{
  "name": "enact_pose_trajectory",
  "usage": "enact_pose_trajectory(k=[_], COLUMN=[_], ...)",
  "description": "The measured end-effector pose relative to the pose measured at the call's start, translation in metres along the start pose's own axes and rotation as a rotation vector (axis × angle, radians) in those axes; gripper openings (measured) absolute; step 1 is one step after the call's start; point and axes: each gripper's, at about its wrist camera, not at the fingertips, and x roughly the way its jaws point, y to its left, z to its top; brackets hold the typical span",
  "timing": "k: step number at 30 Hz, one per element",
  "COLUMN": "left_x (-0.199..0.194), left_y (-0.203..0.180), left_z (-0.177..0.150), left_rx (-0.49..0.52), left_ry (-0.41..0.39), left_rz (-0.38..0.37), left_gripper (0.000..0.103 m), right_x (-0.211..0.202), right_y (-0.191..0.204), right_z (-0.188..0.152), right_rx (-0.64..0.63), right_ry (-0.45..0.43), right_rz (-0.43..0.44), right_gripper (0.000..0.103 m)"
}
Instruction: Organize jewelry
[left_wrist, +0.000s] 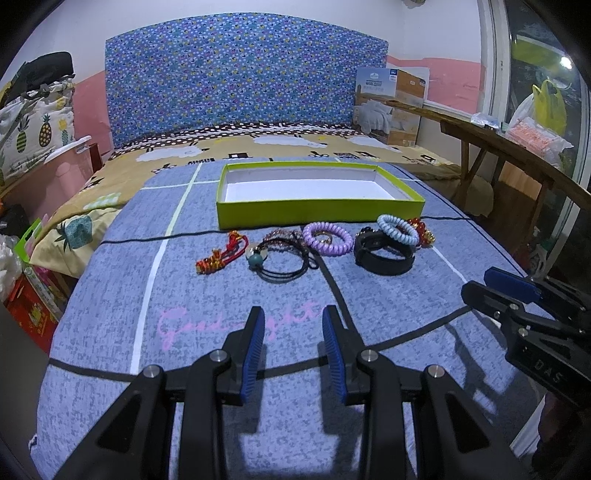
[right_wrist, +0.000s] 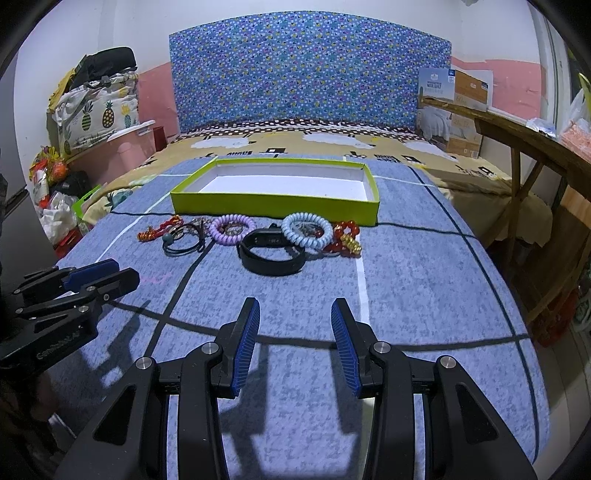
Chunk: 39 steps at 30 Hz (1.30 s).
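A shallow lime-green box (left_wrist: 317, 214) (right_wrist: 273, 210) with a white inside stands empty on the blue bedspread. In front of it lies a row of jewelry: a red and gold knotted cord (left_wrist: 218, 254) (right_wrist: 159, 229), black cord bracelets with a teal bead (left_wrist: 280, 262) (right_wrist: 184, 240), a purple coil band (left_wrist: 327, 238) (right_wrist: 232, 227), a black wristband (left_wrist: 382, 254) (right_wrist: 271, 254), a light-blue coil band (left_wrist: 397, 229) (right_wrist: 306, 229) and a red bead bracelet (left_wrist: 421, 229) (right_wrist: 345, 236). My left gripper (left_wrist: 293, 317) (right_wrist: 99, 273) and right gripper (right_wrist: 295, 310) (left_wrist: 491, 282) hover open and empty, well short of the row.
A blue patterned headboard (left_wrist: 243, 77) stands behind the bed. A cardboard box (left_wrist: 388, 107) rests at the far right corner. A wooden bench (left_wrist: 517, 155) runs along the right side. Bags and boxes (left_wrist: 33, 295) crowd the floor at the left.
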Motion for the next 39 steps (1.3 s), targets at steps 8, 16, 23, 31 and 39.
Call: enact_pose_trajectory(k=[8,16,23,31,39], left_x=[0.008,0.026,0.048,0.065,0.071], left_y=[0.008,0.020,0.033,0.044,0.061], left_z=[0.023,0.044,0.056,0.056,0.056], left_rx=[-0.009,-0.009,-0.029,-0.057,-0.079], left_ry=[0.021,0.061,0.102,0.137,0.145], left_rz=[-0.031,-0.033,-0.043,-0.046,-0.017], left_gripper=[0.034,0.034,0.034,0.034,0.034], right_x=[0.010,0.031,0.056,0.090,0.104], right_y=[-0.016,-0.036,-0.052,-0.067,-0.079], right_z=[0.026,0.049,0.063,0.064,0.064], right_rx=[0.021,0.050,0.076,0.107,0.150], right_ry=[0.001,0.034,0.085,0.177,0.207], right_rz=[0.000,0.006,0.030,0.071,0.103], right_gripper=[0.041,0.041,0.041,0.041,0.032])
